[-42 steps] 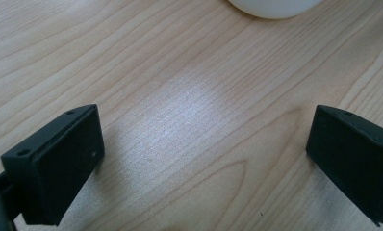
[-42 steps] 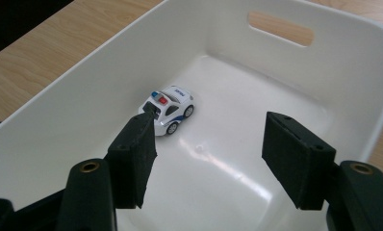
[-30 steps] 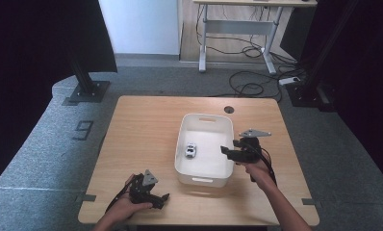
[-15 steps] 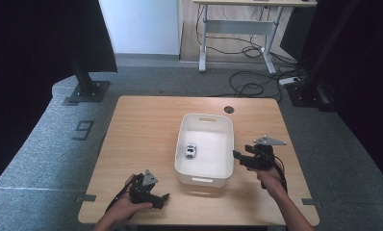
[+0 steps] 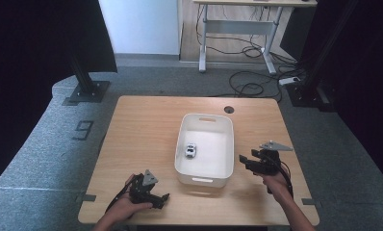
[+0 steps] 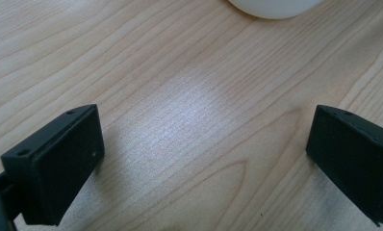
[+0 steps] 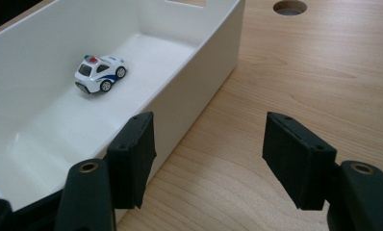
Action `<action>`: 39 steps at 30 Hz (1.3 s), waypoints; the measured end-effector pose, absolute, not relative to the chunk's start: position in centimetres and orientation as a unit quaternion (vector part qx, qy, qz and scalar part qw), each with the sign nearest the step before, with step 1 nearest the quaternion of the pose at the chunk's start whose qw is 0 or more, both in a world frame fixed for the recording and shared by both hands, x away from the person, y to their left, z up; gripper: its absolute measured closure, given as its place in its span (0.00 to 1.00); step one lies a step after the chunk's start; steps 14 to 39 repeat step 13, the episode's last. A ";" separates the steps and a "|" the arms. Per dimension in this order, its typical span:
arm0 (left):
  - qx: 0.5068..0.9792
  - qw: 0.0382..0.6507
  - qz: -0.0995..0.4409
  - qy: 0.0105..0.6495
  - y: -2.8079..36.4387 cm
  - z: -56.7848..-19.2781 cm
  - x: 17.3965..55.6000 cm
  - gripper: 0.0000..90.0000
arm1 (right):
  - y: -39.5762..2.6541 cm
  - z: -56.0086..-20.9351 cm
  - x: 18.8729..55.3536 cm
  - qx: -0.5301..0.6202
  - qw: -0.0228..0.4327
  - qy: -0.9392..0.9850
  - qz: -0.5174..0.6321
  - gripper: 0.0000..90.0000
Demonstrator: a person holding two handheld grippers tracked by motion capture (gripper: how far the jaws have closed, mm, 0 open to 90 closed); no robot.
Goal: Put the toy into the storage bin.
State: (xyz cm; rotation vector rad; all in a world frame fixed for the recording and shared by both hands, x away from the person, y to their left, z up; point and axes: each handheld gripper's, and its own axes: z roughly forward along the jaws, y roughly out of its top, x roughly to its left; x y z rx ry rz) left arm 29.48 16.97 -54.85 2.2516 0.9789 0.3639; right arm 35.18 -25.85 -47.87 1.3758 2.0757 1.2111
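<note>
A small white toy police car (image 5: 191,150) (image 7: 99,73) lies inside the white plastic bin (image 5: 225,144) (image 7: 194,82) in the middle of the wooden table. My right gripper (image 5: 246,161) (image 7: 209,156) hovers just right of the bin's right wall, jaws open and empty, pointing along the wall. My left gripper (image 5: 161,199) (image 6: 204,159) rests near the table's front edge, left of the bin, open with bare wood between its jaws. The bin's rounded corner (image 6: 271,7) peeks in at the top of the left gripper view.
A round cable hole (image 5: 229,109) (image 7: 289,7) sits in the table behind the bin. Bare wood lies left of the bin and along the right edge. Beyond the table stand dark stands, a desk frame and floor cables.
My right gripper has drawn back from over the bin to the table's right side and sunk lower. The car stays in the bin. The left gripper has not moved.
</note>
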 end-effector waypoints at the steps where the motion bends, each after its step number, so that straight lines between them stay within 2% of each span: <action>1: 0.858 0.324 0.139 0.373 17.0 -54.9 29.5 0.00 | -25.9 -47.9 35.2 0.489 0.185 0.737 0.429 0.39; 39: 0.858 0.324 0.139 0.373 17.0 -54.9 29.5 0.00 | -26.2 -47.8 35.3 0.495 0.189 0.730 0.431 0.39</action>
